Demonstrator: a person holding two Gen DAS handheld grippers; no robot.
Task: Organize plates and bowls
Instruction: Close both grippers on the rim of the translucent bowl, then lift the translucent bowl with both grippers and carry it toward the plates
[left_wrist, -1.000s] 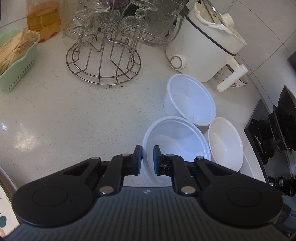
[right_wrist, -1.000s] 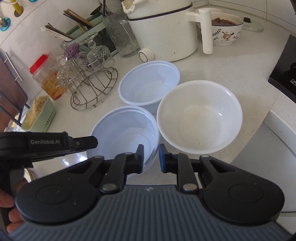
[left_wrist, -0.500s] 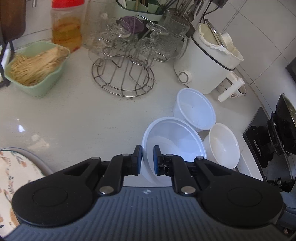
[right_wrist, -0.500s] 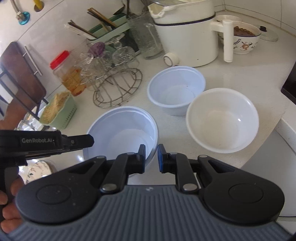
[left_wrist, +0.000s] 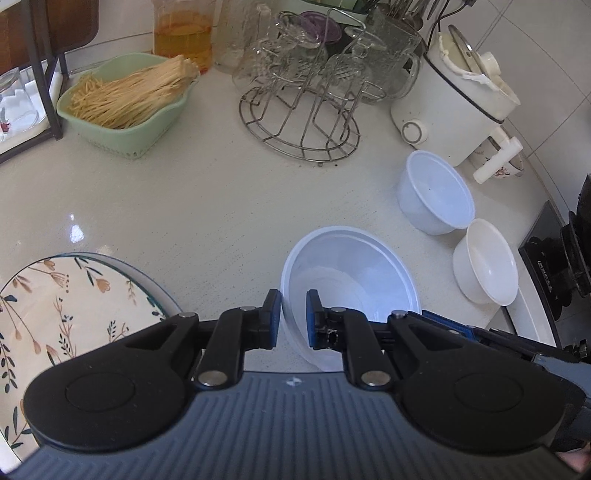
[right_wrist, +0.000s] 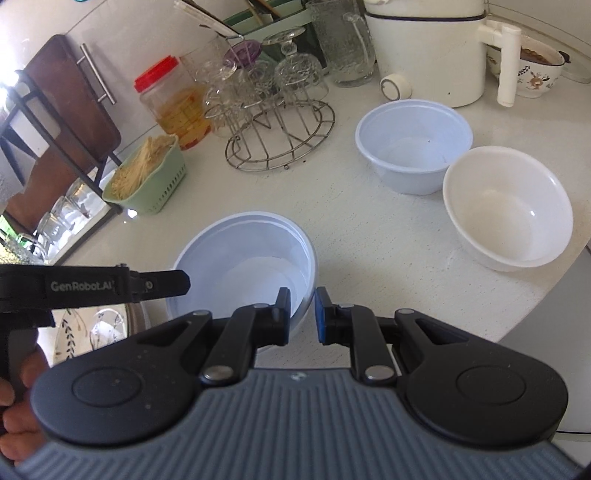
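A large translucent white bowl (left_wrist: 351, 273) is held just above the counter between both grippers. My left gripper (left_wrist: 292, 319) is shut on its near left rim. My right gripper (right_wrist: 301, 315) is shut on the bowl's (right_wrist: 251, 266) near right rim. In the right wrist view the left gripper (right_wrist: 177, 283) reaches in from the left to the rim. A smaller translucent bowl (left_wrist: 436, 195) (right_wrist: 413, 144) and a white bowl (left_wrist: 485, 260) (right_wrist: 508, 206) stand side by side to the right. A floral plate (left_wrist: 74, 295) (right_wrist: 92, 325) lies at the lower left.
A wire glass rack (left_wrist: 299, 122) with upturned glasses, a green basket of noodles (left_wrist: 125, 110), a jar of amber liquid (right_wrist: 173, 103) and a white cooker (left_wrist: 454, 107) stand along the back. A black stove (left_wrist: 554, 266) borders the right edge. A hand (right_wrist: 14, 402) holds the left gripper.
Both grippers have carried the large bowl leftward, away from the two other bowls. The floral plate has come into view at the lower left. Both grips stayed shut.
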